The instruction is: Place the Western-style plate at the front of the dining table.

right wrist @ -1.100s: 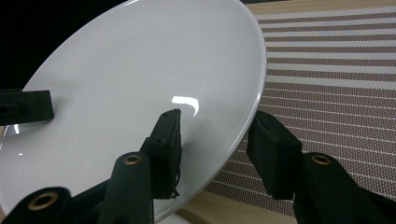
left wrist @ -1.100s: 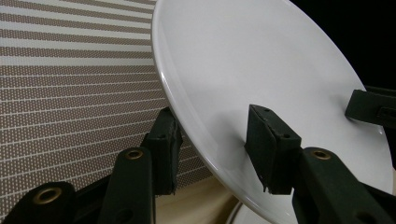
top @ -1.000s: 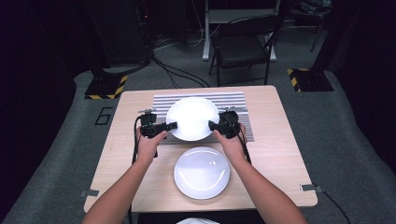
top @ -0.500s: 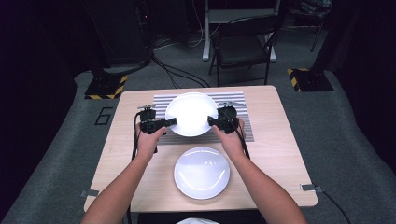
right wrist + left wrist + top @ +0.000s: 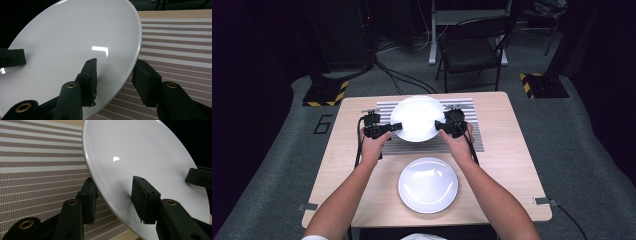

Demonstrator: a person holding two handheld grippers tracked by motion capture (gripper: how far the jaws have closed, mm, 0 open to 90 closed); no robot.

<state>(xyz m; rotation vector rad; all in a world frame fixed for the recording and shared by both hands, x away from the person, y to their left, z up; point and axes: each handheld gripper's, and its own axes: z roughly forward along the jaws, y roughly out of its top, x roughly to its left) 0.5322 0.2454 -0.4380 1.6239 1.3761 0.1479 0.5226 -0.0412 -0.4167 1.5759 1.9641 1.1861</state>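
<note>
White glazed plate (image 5: 417, 118), held off the striped mat (image 5: 462, 145) at the far half of the table (image 5: 512, 170), tipped up so its face turns toward the person. Left gripper (image 5: 393, 127) pinches the plate's left rim; right gripper (image 5: 441, 126) pinches the opposite rim. Both pairs of jaws pressed onto the rim, one pad on the face, one behind.

Key relation: the plate spans the gap between the two grippers, rim to rim across its width, so both hands carry it equally and neither is nearer. Any coming move looks to need both hands travelling together, or the plate twists out of a pinch.

Second white plate (image 5: 428, 184) lies flat on the bare wood on the near side, just short of the mat, between the forearms.

Views differ. High view gives the layout: two plates, mat, folding chair (image 5: 472, 50) beyond the table. Left gripper view gives the grip itself: plate (image 5: 140, 165) edge wedged between the pads, mat (image 5: 37, 165) stripes below, the other gripper's jaw tip on the far rim. Right gripper view mirrors this, plate (image 5: 75, 50) over mat (image 5: 175, 45).
</note>
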